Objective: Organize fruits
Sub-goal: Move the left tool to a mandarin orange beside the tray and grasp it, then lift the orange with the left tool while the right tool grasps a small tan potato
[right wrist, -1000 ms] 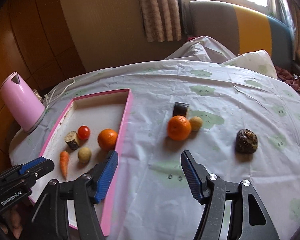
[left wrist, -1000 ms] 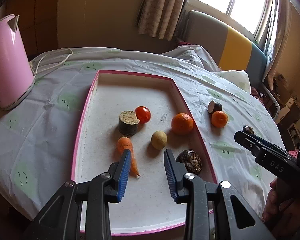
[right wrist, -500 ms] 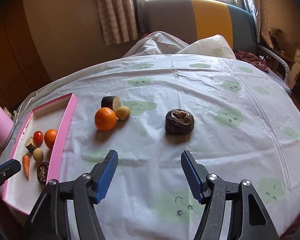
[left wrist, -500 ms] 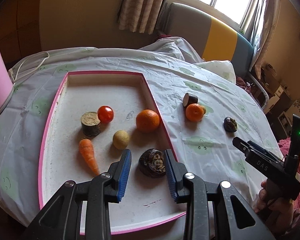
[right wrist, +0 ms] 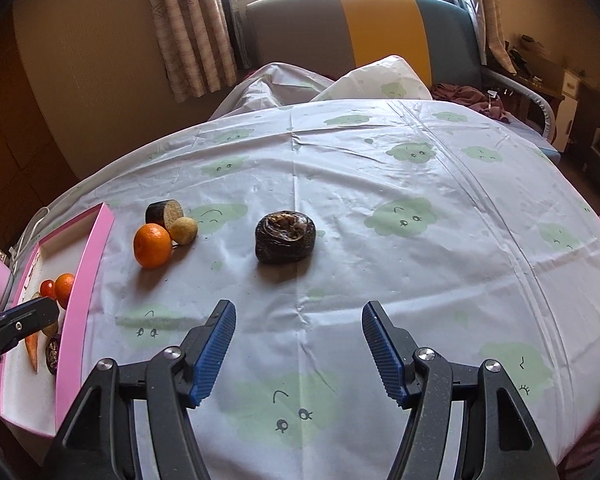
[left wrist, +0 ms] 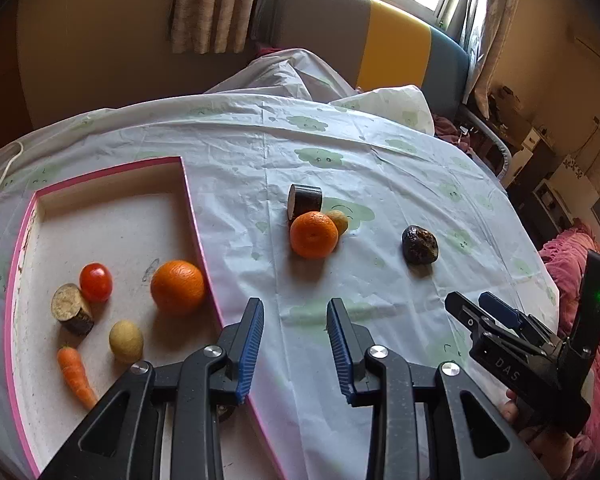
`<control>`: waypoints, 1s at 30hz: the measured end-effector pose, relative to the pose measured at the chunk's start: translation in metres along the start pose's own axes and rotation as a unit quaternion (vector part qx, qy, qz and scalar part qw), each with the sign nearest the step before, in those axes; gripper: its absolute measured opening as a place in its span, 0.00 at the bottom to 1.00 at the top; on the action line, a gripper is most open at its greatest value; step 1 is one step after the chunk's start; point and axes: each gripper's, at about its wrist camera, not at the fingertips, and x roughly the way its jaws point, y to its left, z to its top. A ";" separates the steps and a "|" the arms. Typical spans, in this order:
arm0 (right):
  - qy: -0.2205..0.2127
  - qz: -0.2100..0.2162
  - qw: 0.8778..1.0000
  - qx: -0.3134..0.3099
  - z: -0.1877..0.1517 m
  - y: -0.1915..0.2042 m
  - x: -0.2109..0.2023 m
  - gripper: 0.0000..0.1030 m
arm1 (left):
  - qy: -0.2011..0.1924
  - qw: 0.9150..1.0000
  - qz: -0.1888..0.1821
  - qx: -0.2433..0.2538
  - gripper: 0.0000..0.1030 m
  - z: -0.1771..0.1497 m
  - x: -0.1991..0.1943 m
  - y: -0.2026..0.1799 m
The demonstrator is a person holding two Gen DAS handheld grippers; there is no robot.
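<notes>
Dark lumpy wrapped fruit (right wrist: pixel 285 236) lies on the cloth-covered bench (right wrist: pixel 420 264), straight ahead of the right gripper (right wrist: pixel 299 348).
Its fingers stand apart, empty; the left gripper (left wrist: pixel 295 350), fingers narrowly apart, empty, sits farther left.

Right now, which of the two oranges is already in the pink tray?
The larger orange, beside the tray's right wall; the other orange sits on the tablecloth.
</notes>
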 end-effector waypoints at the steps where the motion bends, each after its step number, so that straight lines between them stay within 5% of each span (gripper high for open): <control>1: 0.002 0.000 1.000 0.002 0.000 -0.002 0.001 0.65 | 0.004 1.000 -0.005 0.004 0.32 0.004 0.005 -0.003; 9: 0.005 0.002 1.000 0.003 -0.003 -0.008 0.007 0.70 | 0.041 0.999 -0.014 -0.019 0.34 0.031 0.048 -0.010; 19: 0.003 0.014 1.000 -0.010 0.001 -0.004 0.011 0.70 | 0.039 0.999 0.023 -0.013 0.42 0.061 0.088 -0.016; 30: 0.000 0.024 0.999 -0.027 0.003 0.001 0.010 0.70 | 0.034 0.999 -0.003 -0.022 0.38 0.046 0.086 -0.009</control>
